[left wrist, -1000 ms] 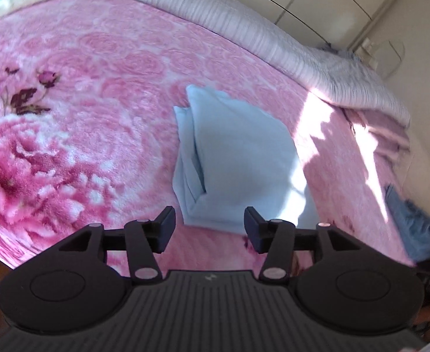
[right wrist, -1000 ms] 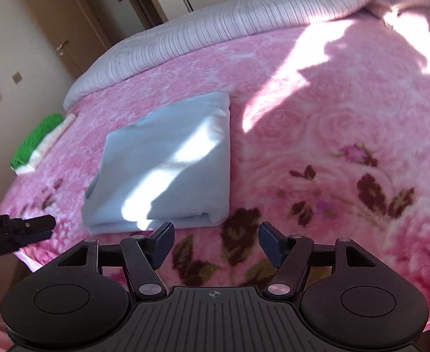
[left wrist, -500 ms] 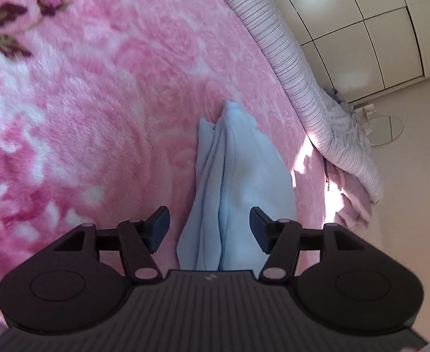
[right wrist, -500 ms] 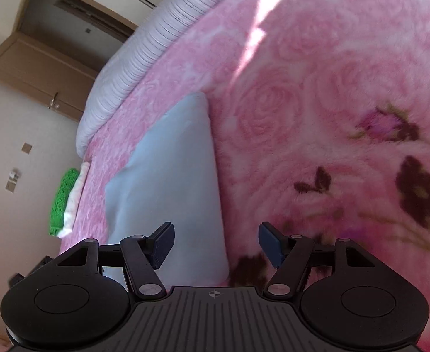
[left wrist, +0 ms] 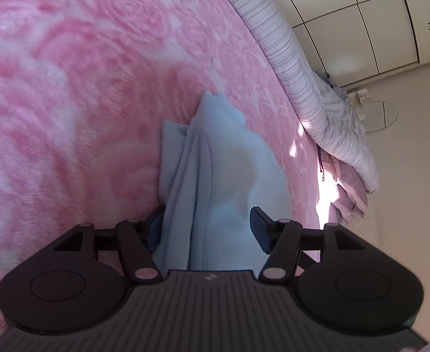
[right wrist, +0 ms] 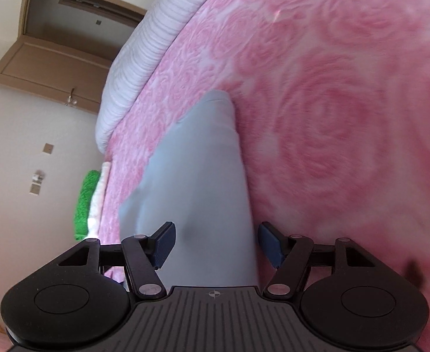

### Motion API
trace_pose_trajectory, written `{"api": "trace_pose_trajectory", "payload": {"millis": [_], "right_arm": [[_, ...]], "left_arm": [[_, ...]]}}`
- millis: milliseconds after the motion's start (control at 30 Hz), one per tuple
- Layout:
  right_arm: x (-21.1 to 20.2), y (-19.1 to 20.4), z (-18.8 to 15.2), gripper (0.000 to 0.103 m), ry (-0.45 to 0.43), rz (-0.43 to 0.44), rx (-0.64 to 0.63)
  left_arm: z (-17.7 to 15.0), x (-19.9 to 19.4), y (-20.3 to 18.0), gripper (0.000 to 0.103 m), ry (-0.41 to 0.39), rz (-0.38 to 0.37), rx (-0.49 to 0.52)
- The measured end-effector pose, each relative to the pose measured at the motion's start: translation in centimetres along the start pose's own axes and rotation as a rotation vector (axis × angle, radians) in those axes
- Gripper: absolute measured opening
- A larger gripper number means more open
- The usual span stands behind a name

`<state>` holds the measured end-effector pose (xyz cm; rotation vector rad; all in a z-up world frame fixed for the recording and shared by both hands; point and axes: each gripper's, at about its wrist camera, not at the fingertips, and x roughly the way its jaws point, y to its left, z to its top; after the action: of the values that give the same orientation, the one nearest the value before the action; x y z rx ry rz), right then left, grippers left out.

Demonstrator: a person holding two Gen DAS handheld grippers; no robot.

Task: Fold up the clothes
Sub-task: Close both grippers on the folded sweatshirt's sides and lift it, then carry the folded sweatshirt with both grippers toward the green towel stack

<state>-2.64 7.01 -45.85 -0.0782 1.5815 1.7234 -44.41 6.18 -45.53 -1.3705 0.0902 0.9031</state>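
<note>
You have the light blue garment (left wrist: 223, 182) already folded down into a compact, layered bundle, and it lies on the pink rose-patterned blanket (left wrist: 83, 88) that covers the bed, so most of the folding on this piece looks done. Your left gripper (left wrist: 207, 226) is low at one end of the bundle with its jaws spread wide and the stacked edges running up between them; the cloth covers part of the left finger, but nothing is pinched yet. Your right gripper (right wrist: 216, 242) sits at the bundle's other side, where the smooth folded edge passes between its fingers, and its jaws are likewise released, with a clear gap on either side of the cloth. Judging from this, what remains is either one last fold or simply picking the bundle up from both ends and setting it aside. A green and white folded stack (right wrist: 90, 202) rests near the far edge of the bed in the right view, which suggests a place for finished pieces. A striped duvet (left wrist: 302, 67) is bunched along the bed's far side.
</note>
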Motion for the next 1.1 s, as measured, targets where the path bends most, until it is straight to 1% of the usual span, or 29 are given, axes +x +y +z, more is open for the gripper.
{"api": "trace_pose_trajectory", "payload": {"millis": [100, 167, 233, 267, 300, 333, 367, 400, 500, 533, 633, 667, 733, 800, 933, 1033, 1100], "right_arm": [[1.0, 0.1, 0.4, 0.067, 0.025, 0.017, -0.020], [1.4, 0.1, 0.6, 0.067, 0.036, 0.031, -0.036], [1.9, 0.0, 0.8, 0.065, 0.040, 0.047, -0.037], [2.1, -0.1, 0.8, 0.061, 0.043, 0.050, -0.041], [2.3, -0.2, 0.9, 0.056, 0.046, 0.050, -0.043], [2.4, -0.3, 1.0, 0.053, 0.049, 0.051, -0.046], [2.4, -0.5, 1.0, 0.048, 0.053, 0.057, -0.050], [2.5, -0.7, 1.1, 0.041, 0.057, 0.062, -0.054], [2.1, -1.6, 0.9, 0.029, 0.056, 0.079, -0.064], [2.1, -1.8, 0.8, 0.028, 0.055, 0.082, -0.057], [2.1, -0.9, 1.0, 0.026, 0.070, 0.018, -0.002], [2.0, -0.2, 1.1, 0.025, 0.075, -0.013, 0.010], [1.8, 1.3, 1.3, 0.023, 0.084, -0.074, 0.034], [1.4, 3.5, 1.4, 0.021, 0.089, -0.103, 0.046], [0.1, 9.2, 2.1, 0.021, 0.106, -0.097, 0.070], [-0.1, 14.1, 2.8, 0.021, 0.124, -0.066, 0.089], [-0.4, 17.5, 3.3, 0.021, 0.135, -0.035, 0.070]], "left_arm": [[0.1, 0.6, 0.2, 0.056, 0.015, -0.036, -0.007], [0.3, 1.2, 0.3, 0.051, 0.029, -0.043, -0.003], [0.6, 1.7, 0.6, 0.043, 0.042, -0.055, -0.002], [0.8, 2.0, 0.8, 0.041, 0.049, -0.064, -0.006], [1.0, 2.2, 1.0, 0.036, 0.058, -0.072, -0.014], [1.2, 2.4, 1.2, 0.032, 0.068, -0.080, -0.020], [1.4, 2.7, 1.3, 0.031, 0.077, -0.087, -0.027], [1.5, 2.9, 1.5, 0.027, 0.086, -0.094, -0.030], [1.5, 3.2, 1.4, 0.022, 0.101, -0.101, -0.021], [1.6, 3.2, 1.4, 0.021, 0.108, -0.100, -0.029], [2.3, 3.2, 1.5, 0.018, 0.144, -0.096, -0.077], [2.6, 3.1, 1.3, 0.017, 0.156, -0.093, -0.091], [3.5, 2.3, 0.0, 0.015, 0.175, -0.073, -0.077], [4.7, 1.0, -1.7, 0.015, 0.190, -0.049, -0.073], [7.3, -3.8, -4.8, 0.015, 0.182, -0.019, -0.120], [9.2, -8.6, -7.5, 0.014, 0.147, 0.008, -0.132], [10.4, -11.8, -9.4, 0.015, 0.110, 0.027, -0.132]]}}
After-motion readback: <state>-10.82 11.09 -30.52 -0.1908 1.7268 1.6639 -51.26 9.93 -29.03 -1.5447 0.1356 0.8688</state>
